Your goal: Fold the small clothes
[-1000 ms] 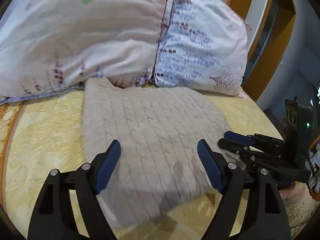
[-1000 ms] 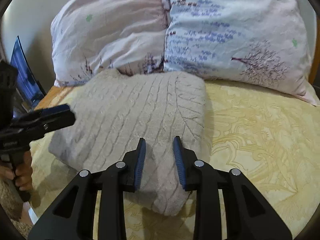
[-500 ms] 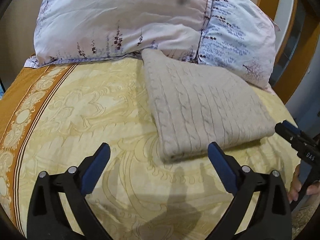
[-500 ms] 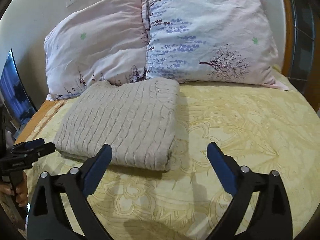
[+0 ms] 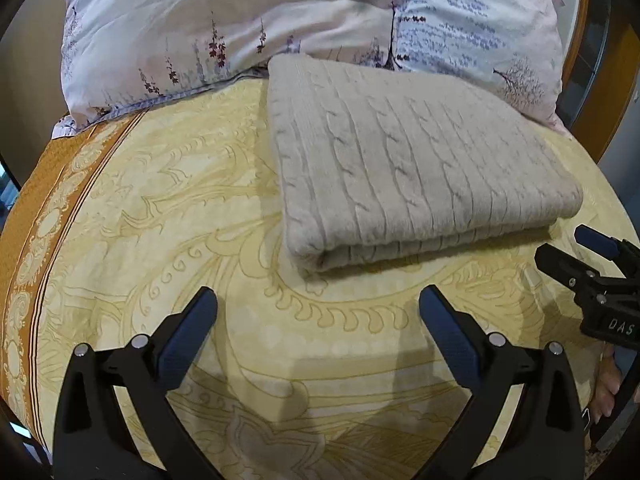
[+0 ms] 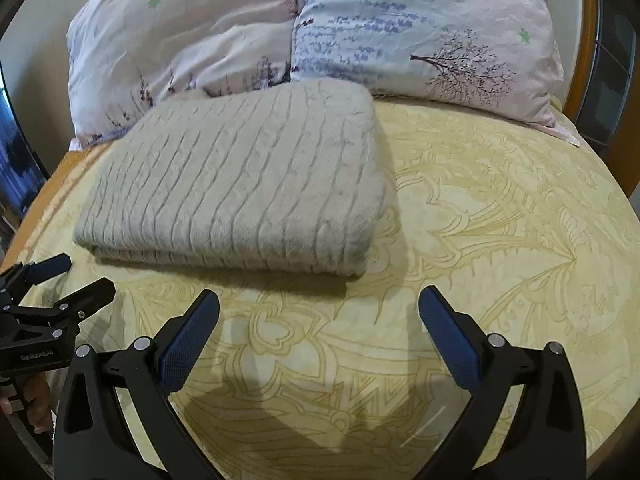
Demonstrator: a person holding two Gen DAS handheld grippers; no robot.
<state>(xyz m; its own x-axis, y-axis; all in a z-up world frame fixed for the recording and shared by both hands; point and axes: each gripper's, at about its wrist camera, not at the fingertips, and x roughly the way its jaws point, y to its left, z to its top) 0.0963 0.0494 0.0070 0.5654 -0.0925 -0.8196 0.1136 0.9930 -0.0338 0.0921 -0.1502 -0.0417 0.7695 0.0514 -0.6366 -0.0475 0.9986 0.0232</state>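
A beige cable-knit sweater (image 5: pixel 412 160) lies folded in a neat rectangle on the yellow bedspread (image 5: pixel 180 200), its far edge against the pillows. It also shows in the right wrist view (image 6: pixel 240 184). My left gripper (image 5: pixel 318 320) is open and empty, a little short of the sweater's near edge. My right gripper (image 6: pixel 318 320) is open and empty, also short of the sweater. The right gripper shows at the right edge of the left wrist view (image 5: pixel 580 256), and the left gripper at the left edge of the right wrist view (image 6: pixel 60 284).
Two floral pillows (image 5: pixel 224 20) (image 6: pixel 432 28) lean at the head of the bed behind the sweater. An orange patterned border (image 5: pixel 36 208) runs along the bedspread's left side. A wooden bed frame (image 6: pixel 580 80) stands at the right.
Both grippers have pulled back from the sweater. The right gripper opened wide and let go of the sweater. The folded sweater now lies free on the bed.
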